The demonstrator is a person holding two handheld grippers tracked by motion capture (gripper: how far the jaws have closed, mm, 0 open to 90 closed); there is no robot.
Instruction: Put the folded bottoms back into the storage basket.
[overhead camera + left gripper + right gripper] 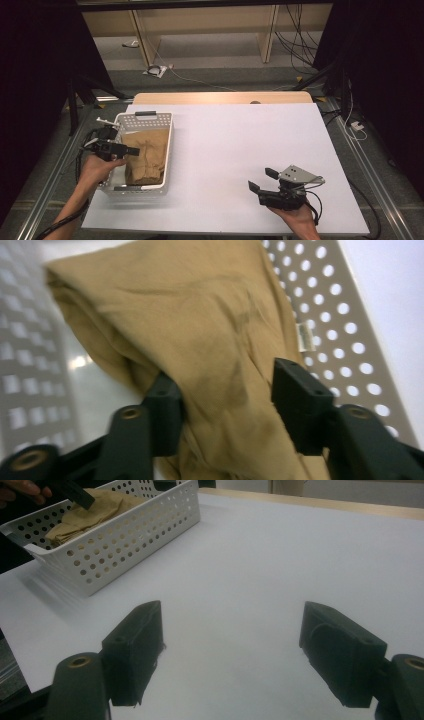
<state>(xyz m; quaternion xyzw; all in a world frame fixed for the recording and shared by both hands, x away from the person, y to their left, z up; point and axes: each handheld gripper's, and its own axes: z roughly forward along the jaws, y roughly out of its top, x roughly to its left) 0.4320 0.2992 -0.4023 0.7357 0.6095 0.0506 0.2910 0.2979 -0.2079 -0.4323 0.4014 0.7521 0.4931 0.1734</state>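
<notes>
Nearest us, our right hand-held gripper [263, 180] hovers spread and empty over the worktop [225, 150], well right of the basket [167, 150]. Our left hand-held gripper [227, 390] straddles the tan cloth [200, 325] inside the basket, jaws parted.

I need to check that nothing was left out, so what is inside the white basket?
Inside the white basket lies a crumpled tan cloth, with the left gripper over it. Whatever lies beneath the cloth is covered.
</notes>
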